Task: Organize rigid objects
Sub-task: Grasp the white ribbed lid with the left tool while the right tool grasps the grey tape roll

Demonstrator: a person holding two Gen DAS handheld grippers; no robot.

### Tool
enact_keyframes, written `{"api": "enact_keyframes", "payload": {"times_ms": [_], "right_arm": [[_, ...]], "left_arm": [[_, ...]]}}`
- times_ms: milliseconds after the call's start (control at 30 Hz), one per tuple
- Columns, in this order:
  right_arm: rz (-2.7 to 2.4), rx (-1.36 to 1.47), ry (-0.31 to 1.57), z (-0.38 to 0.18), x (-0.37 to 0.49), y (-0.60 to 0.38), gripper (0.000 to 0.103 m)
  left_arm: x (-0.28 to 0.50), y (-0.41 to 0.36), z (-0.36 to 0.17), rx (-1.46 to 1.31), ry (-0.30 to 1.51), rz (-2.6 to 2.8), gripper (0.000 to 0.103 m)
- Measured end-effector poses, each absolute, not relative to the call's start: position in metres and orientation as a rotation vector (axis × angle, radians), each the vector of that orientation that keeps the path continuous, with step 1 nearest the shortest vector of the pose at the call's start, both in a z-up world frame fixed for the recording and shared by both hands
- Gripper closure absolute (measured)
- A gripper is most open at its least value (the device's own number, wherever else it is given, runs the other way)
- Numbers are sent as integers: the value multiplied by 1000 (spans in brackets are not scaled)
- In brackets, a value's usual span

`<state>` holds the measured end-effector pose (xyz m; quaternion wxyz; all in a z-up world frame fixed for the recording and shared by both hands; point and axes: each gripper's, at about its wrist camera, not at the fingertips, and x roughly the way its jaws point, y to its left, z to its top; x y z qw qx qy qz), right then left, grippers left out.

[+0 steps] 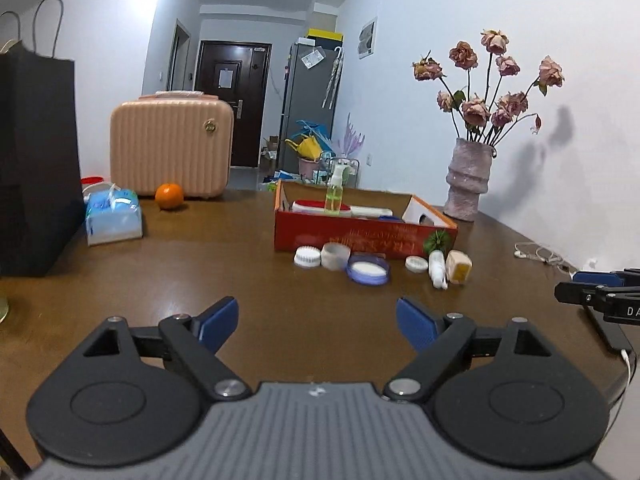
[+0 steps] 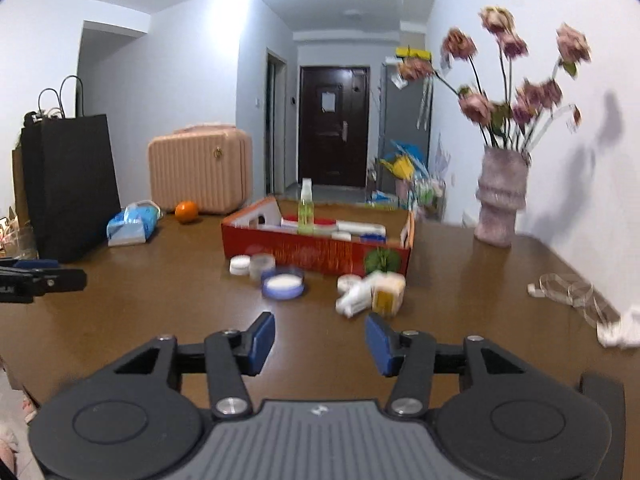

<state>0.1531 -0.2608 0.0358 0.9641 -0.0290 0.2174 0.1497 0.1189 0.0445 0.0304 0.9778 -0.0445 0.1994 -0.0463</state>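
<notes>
Both my claws hang empty over the table, the left gripper spread wide and the right gripper parted less. Just before the red box lie six small things: two white lids, a clear cup, a purple jar, a white bottle and a beige block. In the box a spray bottle stands among flat packets; only my right view shows white crumpled paper, right of it.

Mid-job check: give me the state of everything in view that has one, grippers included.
Left gripper: open, empty.
Right gripper: open, empty.
Red cardboard box: open-topped, partly filled.
Clear green spray bottle: upright in box.
Round purple-rimmed tin: on table, outside box.
White squeeze tube: lying on table.
Dark door: closed.
Pink ribbed suitcase: closed, upright.
</notes>
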Motion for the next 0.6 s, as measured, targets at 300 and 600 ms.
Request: {"api": "enact_keyframes", "payload": {"times_ms": [300, 600], "right_arm": [[363, -67, 503, 21, 175, -228, 54], [464, -102, 534, 15, 285, -171, 54]], "left_arm": [[142, 63, 16, -89, 430, -79, 16], [285, 54, 5, 67, 525, -170, 22]]}}
